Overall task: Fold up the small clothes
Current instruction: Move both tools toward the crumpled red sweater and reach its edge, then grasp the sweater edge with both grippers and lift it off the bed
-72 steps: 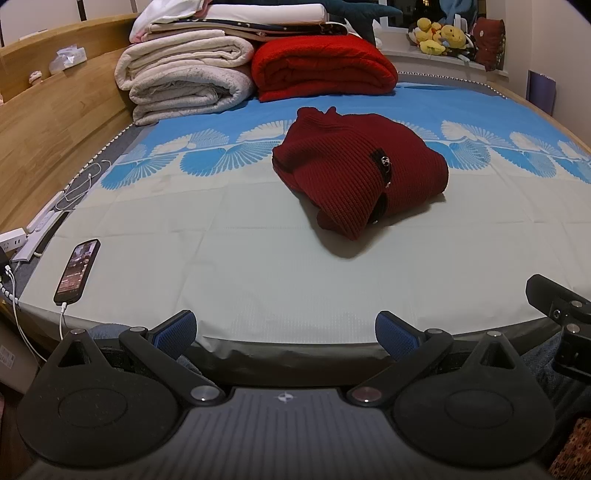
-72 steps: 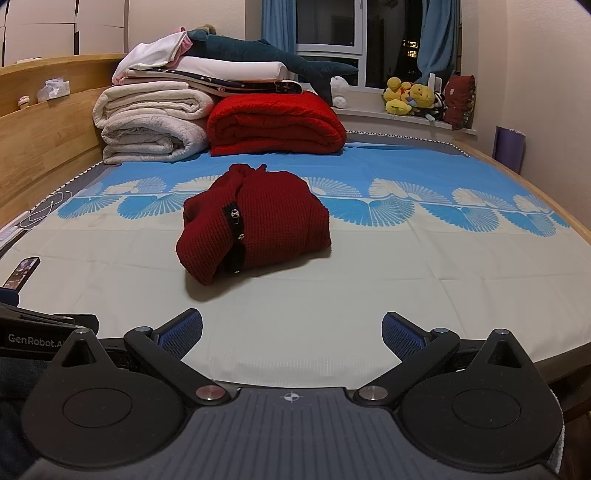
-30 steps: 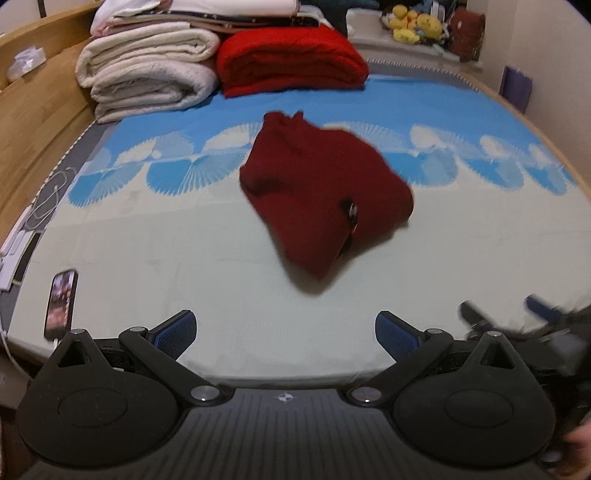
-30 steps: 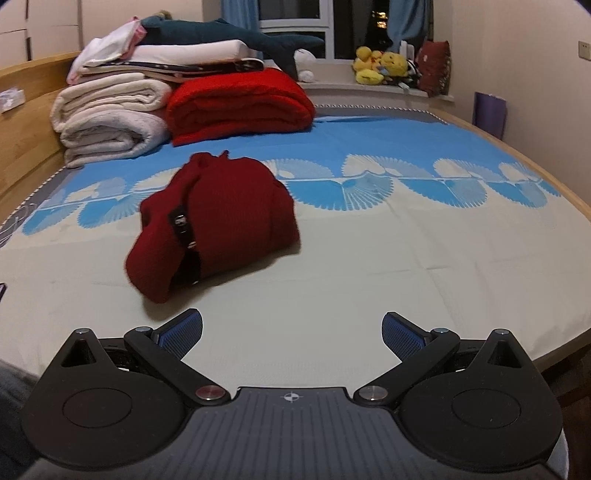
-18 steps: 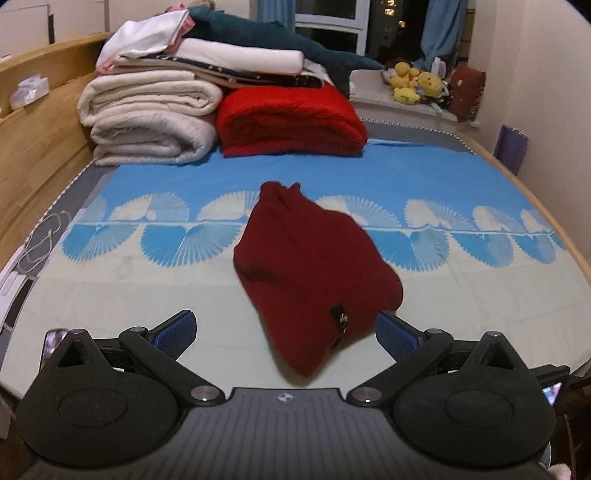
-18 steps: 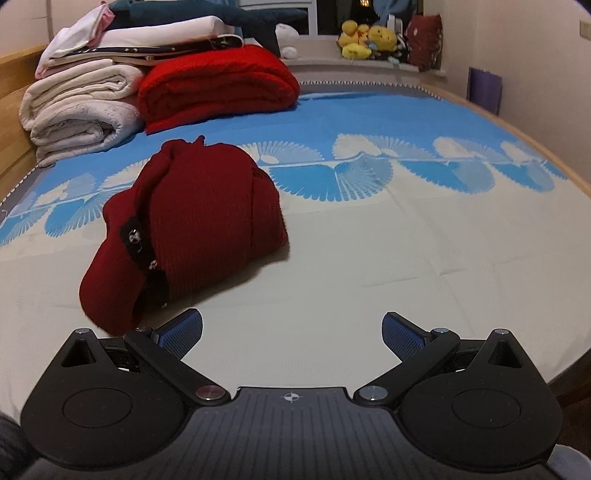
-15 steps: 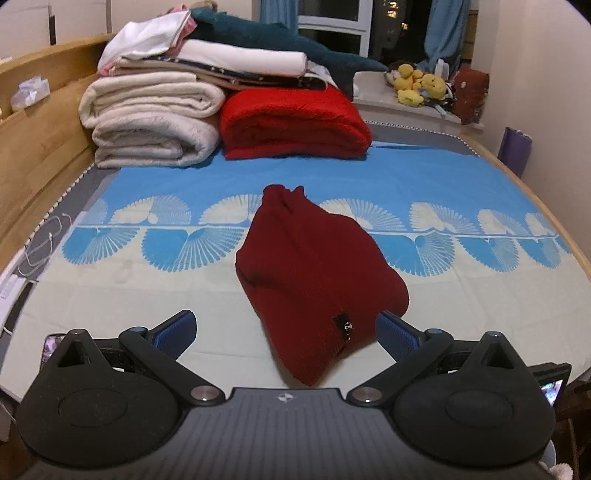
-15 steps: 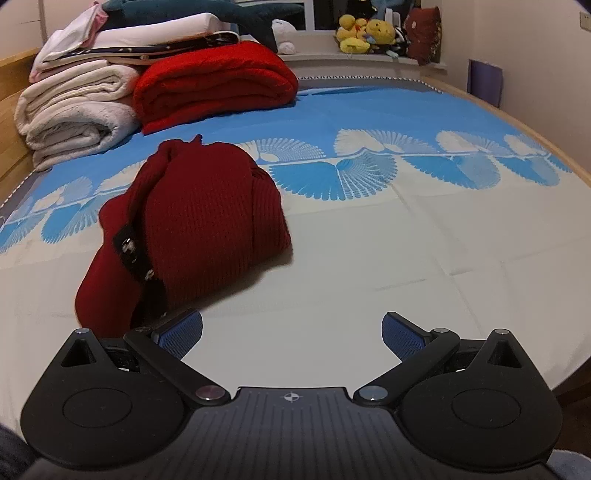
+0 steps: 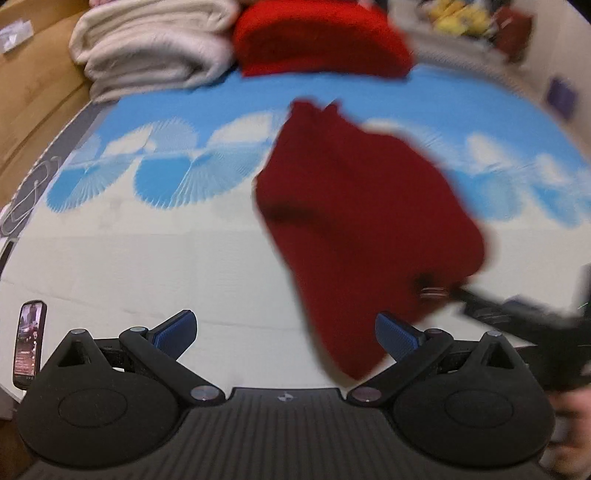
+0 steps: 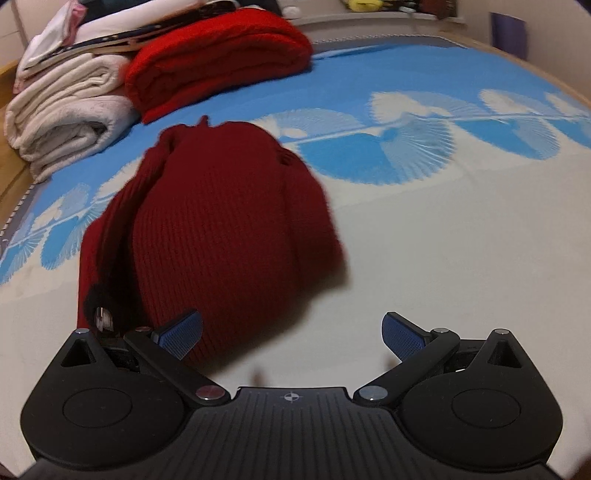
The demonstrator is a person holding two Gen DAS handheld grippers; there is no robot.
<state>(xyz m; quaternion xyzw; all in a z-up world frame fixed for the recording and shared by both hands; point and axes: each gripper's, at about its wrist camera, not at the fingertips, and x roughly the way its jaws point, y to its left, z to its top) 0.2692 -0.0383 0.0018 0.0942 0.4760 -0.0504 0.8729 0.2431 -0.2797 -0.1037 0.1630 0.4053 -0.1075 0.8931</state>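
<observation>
1 dark red knit top point(image 10: 229, 229) on bed point(image 10: 461, 240); left gripper point(image 9: 286, 328) & right gripper point(image 10: 291, 330) both spread wide, empty.

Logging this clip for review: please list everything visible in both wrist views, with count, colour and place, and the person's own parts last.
Knit garment: one, dark red, bunched on the bed's pale middle, dark trim with a metal button at its near end.
Bedsheet: one, pale with blue fan print, covering the bed.
Folded blanket: one, bright red, at the far end.
Rolled blankets: cream stack, left of the red blanket.
Phone: one, dark, screen lit, at the bed's near left edge.
Plush toys: yellow, blurred, far right ledge.
Headboard: wood, left side.
Left tongs: black, blue pads, open.
Right tongs: black, blue pads, open, at the garment's near end.
</observation>
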